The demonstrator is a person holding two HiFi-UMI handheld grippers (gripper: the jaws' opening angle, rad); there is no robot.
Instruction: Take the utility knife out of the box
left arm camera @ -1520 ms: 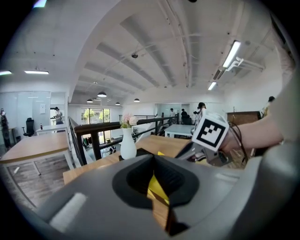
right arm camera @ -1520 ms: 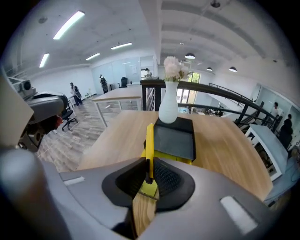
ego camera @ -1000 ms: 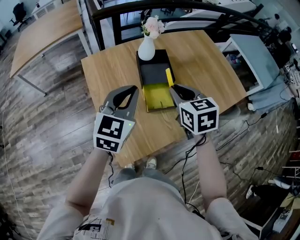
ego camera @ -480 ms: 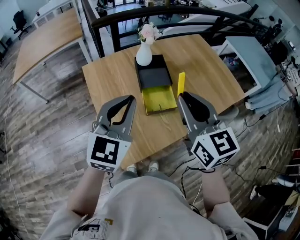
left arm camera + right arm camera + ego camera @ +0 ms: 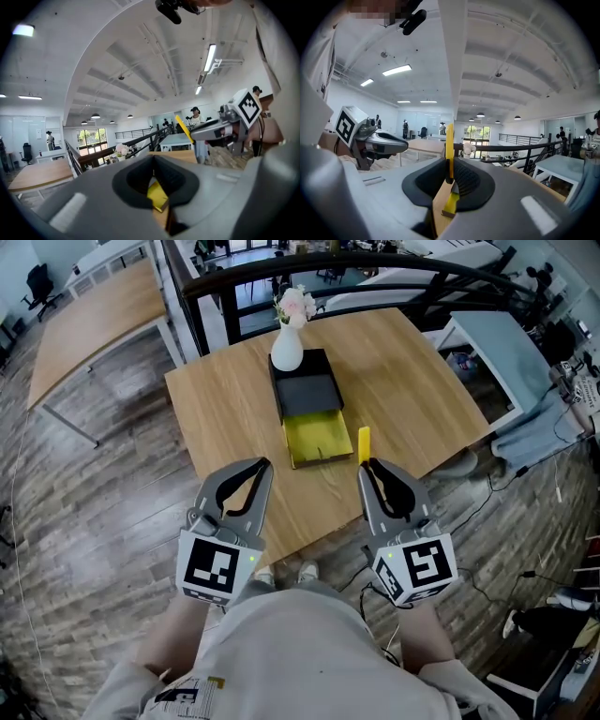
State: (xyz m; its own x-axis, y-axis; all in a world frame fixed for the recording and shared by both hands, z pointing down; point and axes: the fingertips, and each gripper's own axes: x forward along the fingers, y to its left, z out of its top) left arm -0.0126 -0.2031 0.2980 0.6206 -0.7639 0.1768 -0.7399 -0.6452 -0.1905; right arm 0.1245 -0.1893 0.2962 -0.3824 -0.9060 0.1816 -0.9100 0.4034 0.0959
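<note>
Head view: a black box [image 5: 305, 390] with its yellow drawer [image 5: 319, 439] pulled out lies on the desk [image 5: 225, 409]; the right gripper [image 5: 365, 466] clamps the yellow utility knife [image 5: 364, 443] just right of the box, outside it. Left gripper view: the left gripper [image 5: 154, 158] is closed and empty, facing the box. Right gripper view: the knife stands upright between the jaws.

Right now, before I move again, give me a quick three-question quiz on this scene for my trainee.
1. True or false: the right gripper is shut on the yellow utility knife.
2. Pick one: the yellow drawer of the black box is A) pulled open, B) pushed shut, C) lying on the floor.
3. Fill in: the left gripper holds ____.
Key: 1 true; 2 A; 3 nothing.
</note>
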